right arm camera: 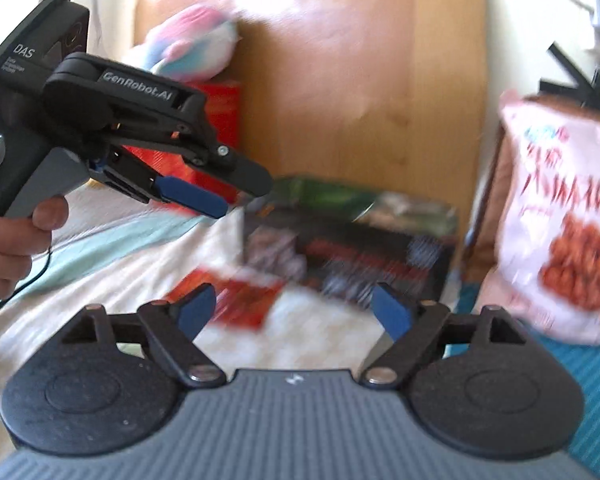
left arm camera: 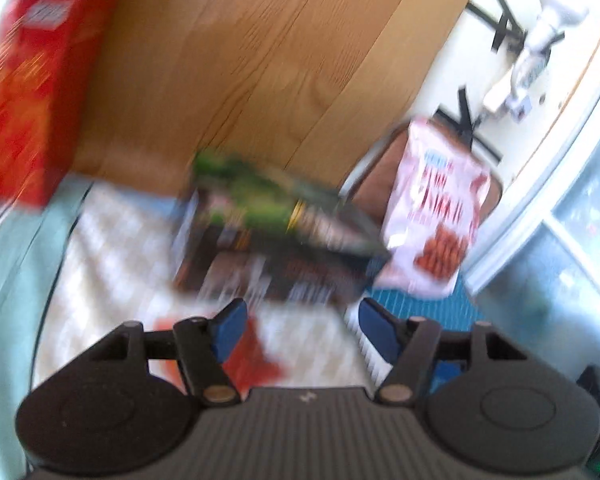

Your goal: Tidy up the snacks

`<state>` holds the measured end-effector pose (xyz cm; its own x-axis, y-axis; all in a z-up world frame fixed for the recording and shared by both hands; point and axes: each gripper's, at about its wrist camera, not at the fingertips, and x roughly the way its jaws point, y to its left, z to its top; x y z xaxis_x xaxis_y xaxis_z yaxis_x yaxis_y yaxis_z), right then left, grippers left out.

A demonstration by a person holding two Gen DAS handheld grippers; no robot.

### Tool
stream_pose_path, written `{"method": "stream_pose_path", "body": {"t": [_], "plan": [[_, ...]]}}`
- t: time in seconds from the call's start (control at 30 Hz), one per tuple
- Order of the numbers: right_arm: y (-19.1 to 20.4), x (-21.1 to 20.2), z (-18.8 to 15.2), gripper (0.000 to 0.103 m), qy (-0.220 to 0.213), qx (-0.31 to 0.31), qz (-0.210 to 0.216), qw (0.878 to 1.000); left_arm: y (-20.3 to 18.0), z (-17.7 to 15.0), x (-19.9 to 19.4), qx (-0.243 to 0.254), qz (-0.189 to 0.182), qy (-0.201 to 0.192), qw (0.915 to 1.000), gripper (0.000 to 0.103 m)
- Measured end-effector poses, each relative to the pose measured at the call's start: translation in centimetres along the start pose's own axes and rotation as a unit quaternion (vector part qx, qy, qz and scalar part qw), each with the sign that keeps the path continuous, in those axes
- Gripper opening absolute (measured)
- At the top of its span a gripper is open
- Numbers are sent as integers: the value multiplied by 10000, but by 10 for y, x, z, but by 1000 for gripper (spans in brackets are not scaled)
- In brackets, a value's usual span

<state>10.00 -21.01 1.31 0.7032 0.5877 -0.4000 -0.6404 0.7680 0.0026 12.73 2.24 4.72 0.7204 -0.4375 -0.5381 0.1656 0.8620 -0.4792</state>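
Both views are blurred; the left gripper (left arm camera: 300, 326) is seen with its blue-padded fingers spread wide and nothing held between them, and the right gripper (right arm camera: 294, 314) is likewise seen spread wide and empty, both being held above a pale checked cloth (left arm camera: 112, 256). The snacks are found ahead of the grippers: a dark box (right arm camera: 360, 256) lies flat on the cloth with a green packet (right arm camera: 324, 194) at its far edge, a small red packet (right arm camera: 240, 296) lies nearer, a red box (left arm camera: 32, 104) stands against the wooden board (left arm camera: 260, 60) on the left, and a white bag (right arm camera: 560, 220) printed with orange-brown pieces stands upright on the right. In the right wrist view the left gripper (right arm camera: 240, 196) is seen from the side in a hand (right arm camera: 4, 236), its fingers reaching toward the green packet, contact not being determinable.
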Motion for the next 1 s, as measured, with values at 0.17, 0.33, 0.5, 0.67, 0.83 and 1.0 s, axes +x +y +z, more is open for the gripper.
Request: {"method": "stream_pose_path", "body": {"t": [0.17,0.33,0.5,0.67,0.83,1.0], "plan": [[31,-21,-18,88,203,87,193,9996,0,-55,-22,47,466,268,9985,63],[35,-41,-29,88,76,586,-68,9982,-5,-79,-40,72,1024,141,9946,63],[26,-63,-39,87,-99,1366,-568,9889,-12,-90,-51,245,1561,-96,9874,63],[21,-68,-50,87,-26,1928,-1007,9761,-15,-104,-56,366,1852,-169,9819,64],[24,-71,-53,87,-132,1996,-1252,9718,-17,-116,-58,488,1947,-268,9793,67],[24,-72,-54,88,-133,1995,-1315,9709,-22,-124,-58,690,2082,-378,9749,70]]}}
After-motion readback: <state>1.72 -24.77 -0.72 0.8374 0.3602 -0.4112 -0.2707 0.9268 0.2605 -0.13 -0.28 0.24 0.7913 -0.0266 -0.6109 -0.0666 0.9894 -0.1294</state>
